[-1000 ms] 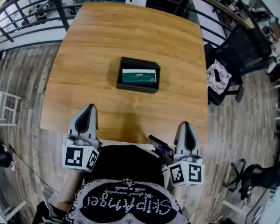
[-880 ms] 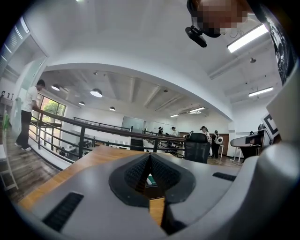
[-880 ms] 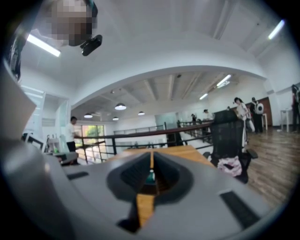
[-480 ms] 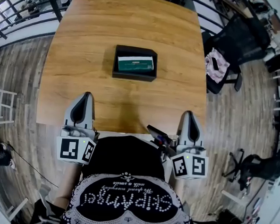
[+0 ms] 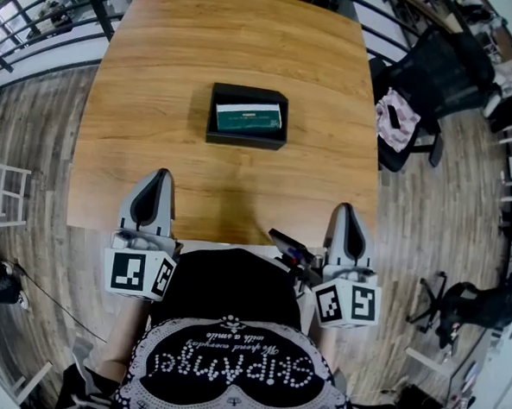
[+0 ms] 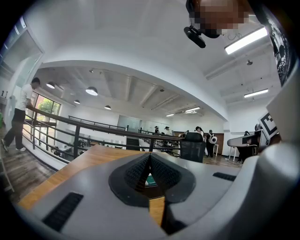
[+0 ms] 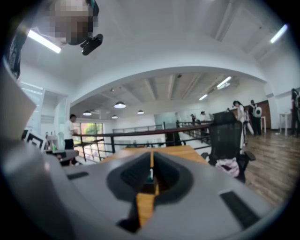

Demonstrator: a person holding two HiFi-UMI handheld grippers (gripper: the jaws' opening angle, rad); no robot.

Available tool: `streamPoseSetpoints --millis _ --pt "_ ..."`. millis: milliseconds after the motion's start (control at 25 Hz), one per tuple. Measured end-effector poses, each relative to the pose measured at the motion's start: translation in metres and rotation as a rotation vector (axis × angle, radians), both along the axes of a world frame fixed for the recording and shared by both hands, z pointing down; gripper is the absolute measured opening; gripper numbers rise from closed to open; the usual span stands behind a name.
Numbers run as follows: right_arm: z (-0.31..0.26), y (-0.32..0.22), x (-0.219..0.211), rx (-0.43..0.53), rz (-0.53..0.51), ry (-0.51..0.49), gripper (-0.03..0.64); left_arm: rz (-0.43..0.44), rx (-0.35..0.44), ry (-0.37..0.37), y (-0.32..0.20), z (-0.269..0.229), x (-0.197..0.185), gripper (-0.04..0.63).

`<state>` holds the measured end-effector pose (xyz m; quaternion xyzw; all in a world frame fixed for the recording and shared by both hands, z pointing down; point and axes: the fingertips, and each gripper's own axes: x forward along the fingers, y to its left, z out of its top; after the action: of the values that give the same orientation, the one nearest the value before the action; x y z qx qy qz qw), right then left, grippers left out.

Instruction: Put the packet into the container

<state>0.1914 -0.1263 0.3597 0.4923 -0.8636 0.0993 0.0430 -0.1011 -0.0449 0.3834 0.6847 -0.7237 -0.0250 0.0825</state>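
The long rectangular light-wood table (image 5: 247, 60) fills the middle of your head view, and everything else can be placed from it. A dark metal railing (image 5: 42, 22) runs past the table's far left corner. A black mesh office chair (image 5: 432, 80) stands just off the table's right edge, turned partly away from the table.

You hold your left grey two-jaw gripper (image 5: 160, 178) over the table's near edge, towards the left corner. Its jaws are pressed together with nothing between them, and its own view looks along them over the tabletop. Your right grey two-jaw gripper (image 5: 349, 212) sits over the same near edge of the table, towards the right corner. Its jaws are also closed on nothing, with only a thin sliver of the wooden tabletop showing through the slit.

A shallow black rectangular container (image 5: 246, 141) sits on the table near the table's centre, well apart from both grippers. A crumpled pink cloth (image 5: 396, 117) lies on the chair seat beside the table's right edge. The flat green and white packet (image 5: 247, 117) lies flat inside the container on the table, its long side parallel to the table's near edge.
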Motion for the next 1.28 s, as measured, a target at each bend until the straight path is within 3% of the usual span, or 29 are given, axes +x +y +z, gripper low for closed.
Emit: streamPoseSetpoints --millis 280,1280 --pt "0.002 -0.002 -0.002 -0.003 -0.002 -0.001 0.041 -0.016 0.026 0.026 -0.001 -0.001 -0.004 0.028" --pt "0.007 -0.009 -0.012 -0.018 -0.048 -0.002 0.041 -0.037 0.002 0.026 -0.006 0.000 -0.004 0.028"
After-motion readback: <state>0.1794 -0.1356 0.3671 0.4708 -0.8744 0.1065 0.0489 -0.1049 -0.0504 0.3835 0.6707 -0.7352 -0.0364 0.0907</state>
